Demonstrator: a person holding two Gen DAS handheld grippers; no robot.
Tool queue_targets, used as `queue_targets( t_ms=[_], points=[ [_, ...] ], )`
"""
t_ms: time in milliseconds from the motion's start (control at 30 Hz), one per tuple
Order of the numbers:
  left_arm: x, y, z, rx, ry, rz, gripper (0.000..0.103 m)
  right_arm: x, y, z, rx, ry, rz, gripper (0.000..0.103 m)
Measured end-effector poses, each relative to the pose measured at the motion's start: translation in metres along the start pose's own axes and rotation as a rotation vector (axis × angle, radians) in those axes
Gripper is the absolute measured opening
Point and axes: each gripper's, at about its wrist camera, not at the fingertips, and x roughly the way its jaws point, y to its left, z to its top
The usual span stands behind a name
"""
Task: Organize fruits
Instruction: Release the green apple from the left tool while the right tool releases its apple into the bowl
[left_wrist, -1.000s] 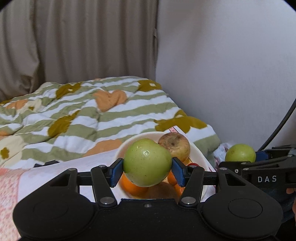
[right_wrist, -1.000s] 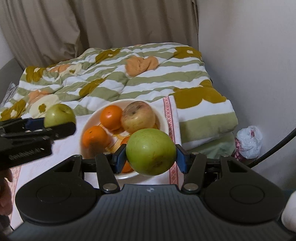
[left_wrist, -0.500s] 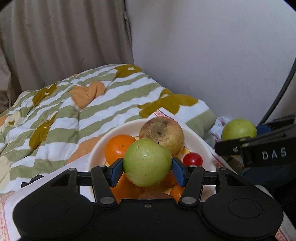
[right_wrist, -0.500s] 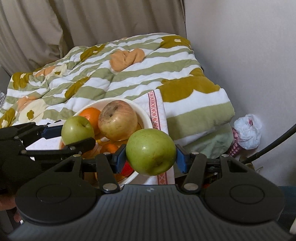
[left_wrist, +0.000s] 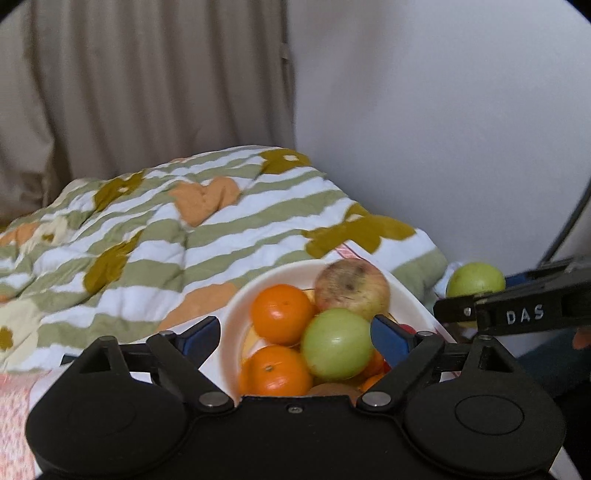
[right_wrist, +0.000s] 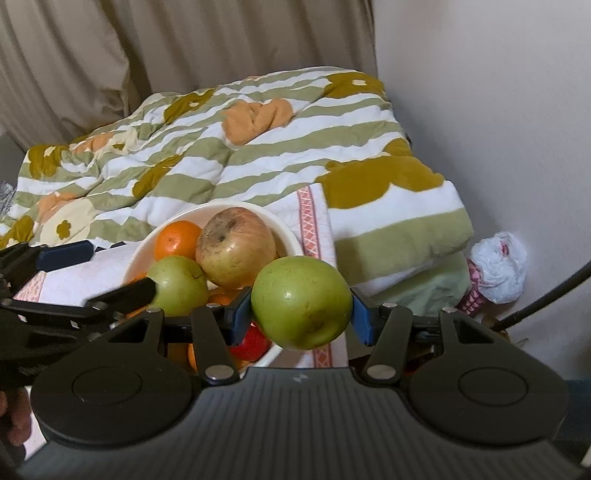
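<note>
A: Look, the left gripper (left_wrist: 295, 338) has just been opening its jaws. They stand wide now, and the small round green apple (left_wrist: 337, 344) sits loose in the white round bowl (left_wrist: 236, 317), low and right of the middle.

B: So that one is put away?

A: I think so. It leans on the orange tangerines (left_wrist: 281, 313).

B: And the right gripper (right_wrist: 301, 315)?

A: Its jaws hold the big green apple (right_wrist: 301, 302), just beside the bowl's right rim. I think it goes in next.
</note>
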Motion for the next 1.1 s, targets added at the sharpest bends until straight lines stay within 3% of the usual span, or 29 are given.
queue_targets(
  t_ms=[367, 800, 967, 1100],
  points=[
    [-0.046, 0.037, -0.017, -0.161, -0.017, 0.115, 0.098, 0.02, 0.021, -0.006, -0.148, -0.041, 0.107, 0.07],
    [-0.081, 0.046, -0.062, -0.248, 0.008, 0.224, 0.098, 0.04, 0.019, -0.02, -0.289, -0.078, 0.166, 0.07],
    [-0.094, 0.043, -0.07, -0.275, 0.021, 0.236, 0.098, 0.029, 0.019, -0.023, -0.305, -0.095, 0.117, 0.102],
    [-0.109, 0.043, -0.073, -0.287, 0.01, 0.245, 0.098, 0.016, 0.02, -0.027, -0.307, -0.1, 0.109, 0.103]
  ],
)
